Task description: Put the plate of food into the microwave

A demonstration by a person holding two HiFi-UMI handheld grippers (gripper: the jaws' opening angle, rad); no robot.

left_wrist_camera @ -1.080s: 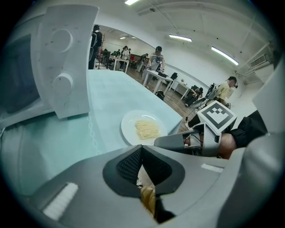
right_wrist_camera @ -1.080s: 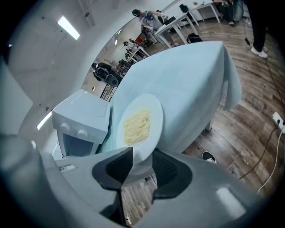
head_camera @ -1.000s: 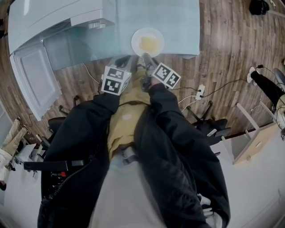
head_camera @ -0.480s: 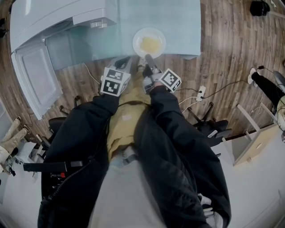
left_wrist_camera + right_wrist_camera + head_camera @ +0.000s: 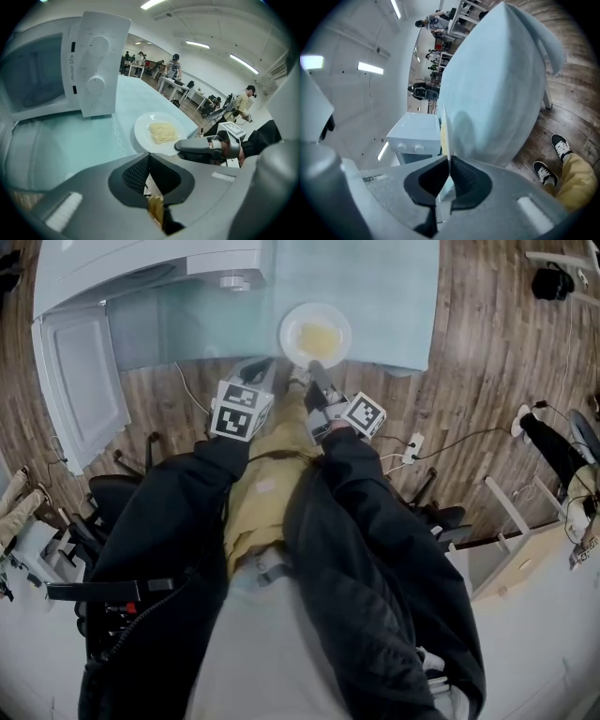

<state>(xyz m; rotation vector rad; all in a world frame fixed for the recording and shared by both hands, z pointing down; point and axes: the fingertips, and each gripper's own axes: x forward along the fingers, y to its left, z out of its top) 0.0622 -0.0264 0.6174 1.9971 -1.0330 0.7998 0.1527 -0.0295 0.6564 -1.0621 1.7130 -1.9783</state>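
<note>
A white plate (image 5: pixel 315 336) with pale yellow noodles (image 5: pixel 163 132) sits at the near edge of the pale green table (image 5: pixel 384 296). My right gripper (image 5: pixel 314 366) is shut on the plate's near rim after its jaws have just been closing on it. In the right gripper view the plate (image 5: pixel 443 133) shows edge-on between the pads. My left gripper (image 5: pixel 260 368) hovers to the left of the plate, at the table's edge, its jaws (image 5: pixel 149 158) together and empty. The white microwave (image 5: pixel 141 268) stands at the far left with its door (image 5: pixel 80 381) swung open.
Behind the table's right edge a power strip (image 5: pixel 410 442) and cables lie on the wooden floor. Office chairs (image 5: pixel 112 493) stand at my left. People and desks fill the room's far side (image 5: pixel 176 70). My shoes (image 5: pixel 553 159) show below the table.
The right gripper has closed on the plate's near rim and tipped flatter, its marker cube sliding right. The left gripper has stayed beside the plate.
</note>
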